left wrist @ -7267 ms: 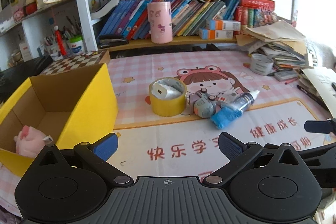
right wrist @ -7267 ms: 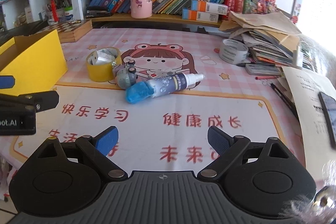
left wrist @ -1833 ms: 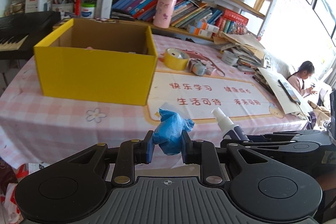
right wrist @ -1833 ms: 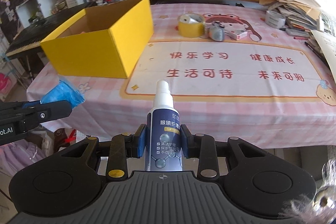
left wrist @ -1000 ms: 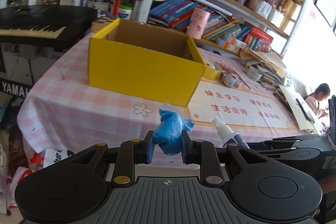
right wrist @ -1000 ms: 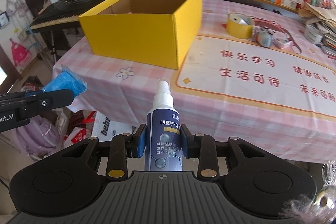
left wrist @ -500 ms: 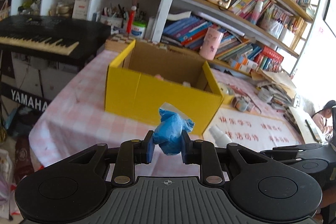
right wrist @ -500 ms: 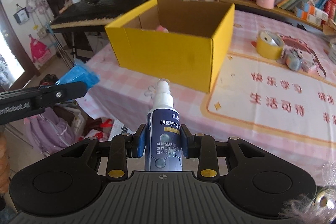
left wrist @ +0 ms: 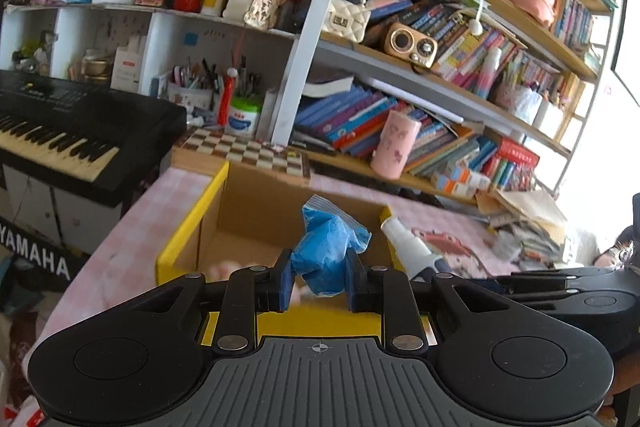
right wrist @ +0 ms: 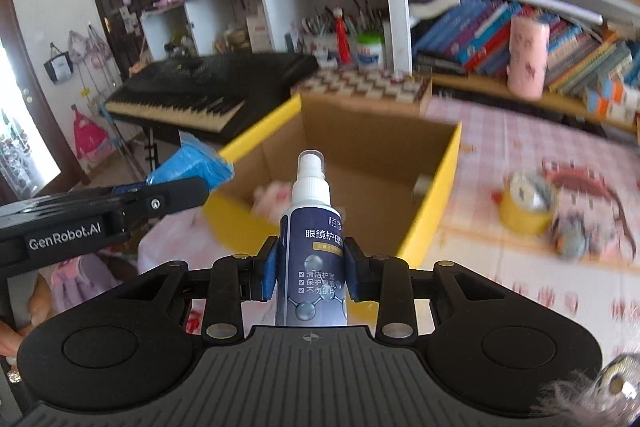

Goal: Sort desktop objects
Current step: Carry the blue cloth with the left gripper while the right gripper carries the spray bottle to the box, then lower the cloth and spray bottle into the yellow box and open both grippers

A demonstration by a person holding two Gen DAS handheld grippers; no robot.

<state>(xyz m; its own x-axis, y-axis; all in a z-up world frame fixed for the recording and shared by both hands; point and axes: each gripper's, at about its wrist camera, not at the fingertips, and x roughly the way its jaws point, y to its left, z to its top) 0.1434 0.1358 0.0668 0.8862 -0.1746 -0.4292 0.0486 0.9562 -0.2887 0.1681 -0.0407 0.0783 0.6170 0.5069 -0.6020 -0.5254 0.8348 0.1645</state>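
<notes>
My left gripper [left wrist: 319, 281] is shut on a crumpled blue packet [left wrist: 326, 251] and holds it above the near edge of the open yellow cardboard box [left wrist: 186, 227]. My right gripper [right wrist: 310, 271] is shut on a dark blue spray bottle [right wrist: 312, 247] with a white nozzle, held upright in front of the same box [right wrist: 434, 203]. A pink soft toy [right wrist: 268, 195] lies on the box floor. The bottle's nozzle [left wrist: 404, 239] shows to the right in the left wrist view. The left gripper with the packet [right wrist: 192, 167] shows at the left in the right wrist view.
A yellow tape roll [right wrist: 524, 207] and a grey toy [right wrist: 574, 237] lie on the pink mat right of the box. A chessboard [left wrist: 248, 149] and pink cup [left wrist: 394, 143] stand behind it, under bookshelves. A black keyboard [left wrist: 64, 135] stands at the left.
Both grippers, each still holding its object, have moved forward and up to the yellow box; I now look down into its open top. Earlier, both objects lay on the mat.
</notes>
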